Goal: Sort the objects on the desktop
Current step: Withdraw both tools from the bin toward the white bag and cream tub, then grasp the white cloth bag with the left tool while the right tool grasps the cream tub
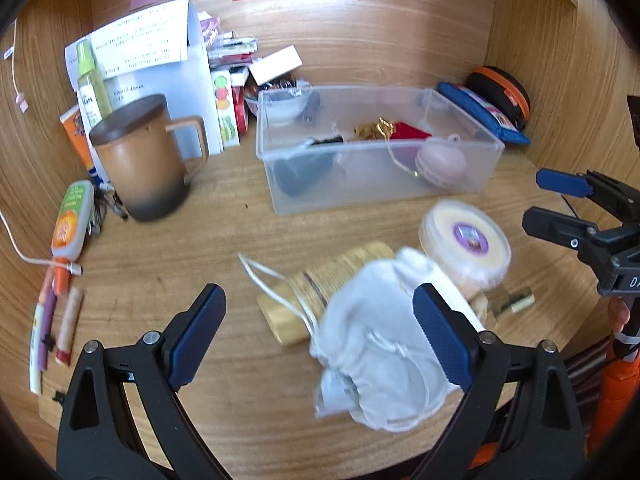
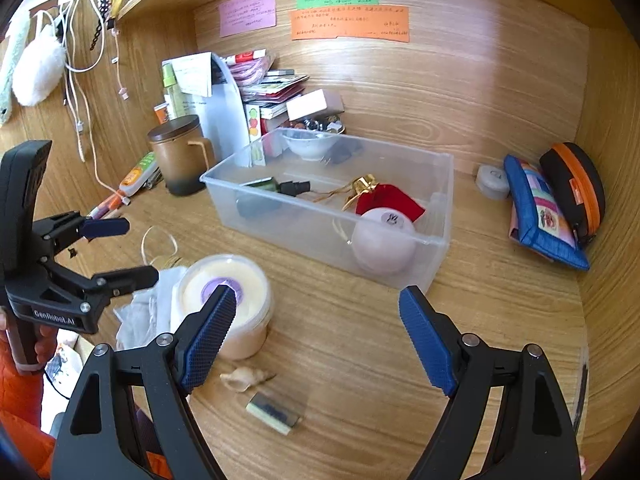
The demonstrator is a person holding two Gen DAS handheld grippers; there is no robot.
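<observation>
Left wrist view: both grippers, the left gripper [image 1: 318, 312] and right gripper [image 2: 318, 336], are being held spread wide and empty over the white pouch [image 1: 372, 344] at lower centre, below the clear bin [image 1: 280, 188].

A: so where's everything on the desk [image 2: 360, 340]?

B: bin [image 2: 436, 216] sits mid-desk, mug [image 1: 144, 160] to its left, pouches [image 2: 548, 216] off to its right by the wall.

A: and up front?

B: tub [image 2: 236, 300] just before the bin, bag [image 1: 376, 340] touching its left side, shell [image 2: 244, 379] and eraser [image 2: 276, 410] in front of it.
</observation>
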